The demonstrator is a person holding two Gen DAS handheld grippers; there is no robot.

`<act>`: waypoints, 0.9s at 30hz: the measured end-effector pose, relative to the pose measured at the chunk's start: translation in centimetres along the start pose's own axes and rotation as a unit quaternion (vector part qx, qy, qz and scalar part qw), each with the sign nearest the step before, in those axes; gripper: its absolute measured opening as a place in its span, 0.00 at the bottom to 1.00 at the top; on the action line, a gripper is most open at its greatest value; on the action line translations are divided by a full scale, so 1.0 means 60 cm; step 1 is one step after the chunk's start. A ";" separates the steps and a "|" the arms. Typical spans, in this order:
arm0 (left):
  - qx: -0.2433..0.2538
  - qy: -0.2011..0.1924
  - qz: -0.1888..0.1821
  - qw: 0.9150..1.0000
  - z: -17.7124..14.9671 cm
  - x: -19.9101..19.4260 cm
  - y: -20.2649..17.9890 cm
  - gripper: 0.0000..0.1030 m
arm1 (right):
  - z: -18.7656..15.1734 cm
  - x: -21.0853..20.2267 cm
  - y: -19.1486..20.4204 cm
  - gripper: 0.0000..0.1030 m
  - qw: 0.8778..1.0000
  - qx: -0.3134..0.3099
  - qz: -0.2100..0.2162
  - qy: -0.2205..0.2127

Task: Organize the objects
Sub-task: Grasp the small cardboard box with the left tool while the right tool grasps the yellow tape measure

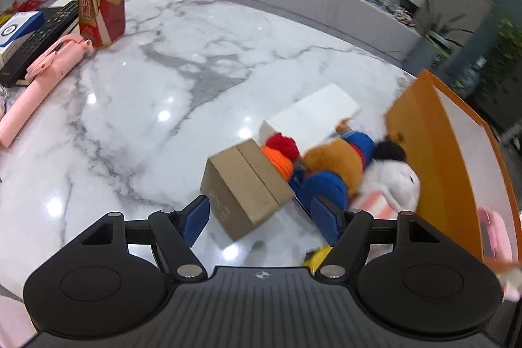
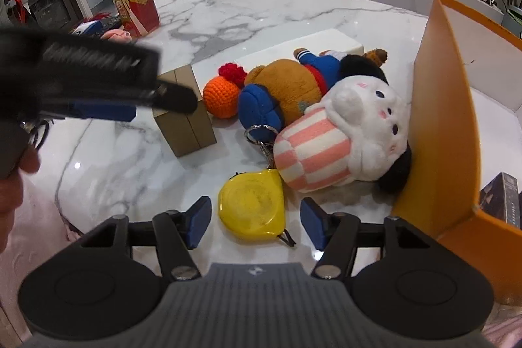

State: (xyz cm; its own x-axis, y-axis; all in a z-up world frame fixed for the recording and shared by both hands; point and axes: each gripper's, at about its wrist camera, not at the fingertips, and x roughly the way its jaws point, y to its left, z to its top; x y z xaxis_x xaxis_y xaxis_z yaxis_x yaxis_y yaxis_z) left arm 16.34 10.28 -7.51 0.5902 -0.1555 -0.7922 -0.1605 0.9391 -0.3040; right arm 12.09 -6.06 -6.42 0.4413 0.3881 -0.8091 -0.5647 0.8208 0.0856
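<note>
Both claws stand apart and empty, the left claw (image 1: pixel 261 217) framing a cardboard box (image 1: pixel 244 188), the right claw (image 2: pixel 256 222) framing a yellow tape measure (image 2: pixel 251 204), seemingly for the orange bin (image 2: pixel 440 126) at the desk's (image 2: pixel 261 15) right edge.

Cardboard box (image 2: pixel 184 110) upright; plush toys (image 2: pixel 326 119) lying against orange bin (image 2: pixel 440 119); yellow tape measure (image 2: pixel 251 204) flat.

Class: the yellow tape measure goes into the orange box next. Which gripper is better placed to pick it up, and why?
Right. The right gripper is open with the tape measure between its fingers, beside the orange box. The left gripper faces the cardboard box instead.
</note>
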 end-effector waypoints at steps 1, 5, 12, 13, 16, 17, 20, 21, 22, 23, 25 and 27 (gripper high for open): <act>-0.006 0.002 0.002 1.000 0.004 0.004 0.000 0.79 | 0.002 0.004 0.000 0.62 1.000 -0.002 -0.001 0.003; -0.035 0.012 0.023 0.999 0.021 0.022 0.005 0.79 | 0.007 0.015 0.003 0.62 1.000 -0.012 -0.004 0.012; -0.041 0.028 0.034 0.998 0.038 0.049 0.006 0.76 | 0.005 0.029 0.008 0.60 0.999 -0.027 -0.009 0.022; -0.039 0.031 0.038 0.998 0.039 0.052 0.006 0.72 | 0.005 0.030 0.009 0.58 0.999 -0.028 -0.007 0.024; -0.031 0.036 0.037 0.998 0.038 0.051 0.010 0.71 | 0.002 0.032 0.011 0.55 0.999 -0.030 -0.004 0.029; -0.025 0.038 0.037 0.998 0.037 0.049 0.010 0.71 | 0.001 0.032 0.011 0.53 0.999 -0.029 -0.004 0.031; -0.004 0.050 0.034 0.998 0.030 0.039 0.013 0.70 | -0.004 0.030 0.014 0.50 0.999 -0.038 -0.004 0.033; 0.003 0.053 0.031 0.998 0.026 0.035 0.015 0.69 | -0.005 0.029 0.014 0.50 0.999 -0.040 -0.003 0.033; 0.010 0.057 0.028 0.998 0.021 0.031 0.017 0.69 | -0.007 0.027 0.013 0.50 0.999 -0.040 -0.001 0.035; 0.018 0.061 0.025 0.998 0.015 0.026 0.018 0.69 | -0.008 0.026 0.013 0.50 0.998 -0.042 -0.001 0.037; 0.027 0.068 0.020 0.997 0.004 0.017 0.021 0.70 | -0.010 0.024 0.010 0.50 0.998 -0.041 0.000 0.040; 0.033 0.074 0.017 0.997 -0.005 0.009 0.022 0.70 | -0.013 0.020 0.007 0.50 0.998 -0.035 0.001 0.044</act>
State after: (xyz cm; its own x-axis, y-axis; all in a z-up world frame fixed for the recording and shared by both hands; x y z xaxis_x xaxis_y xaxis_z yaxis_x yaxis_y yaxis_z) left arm 16.21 11.33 -8.52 0.4616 -0.1616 -0.8722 -0.1242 0.9618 -0.2439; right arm 11.82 -5.57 -7.80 0.3789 0.3494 -0.8570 -0.6139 0.7878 0.0498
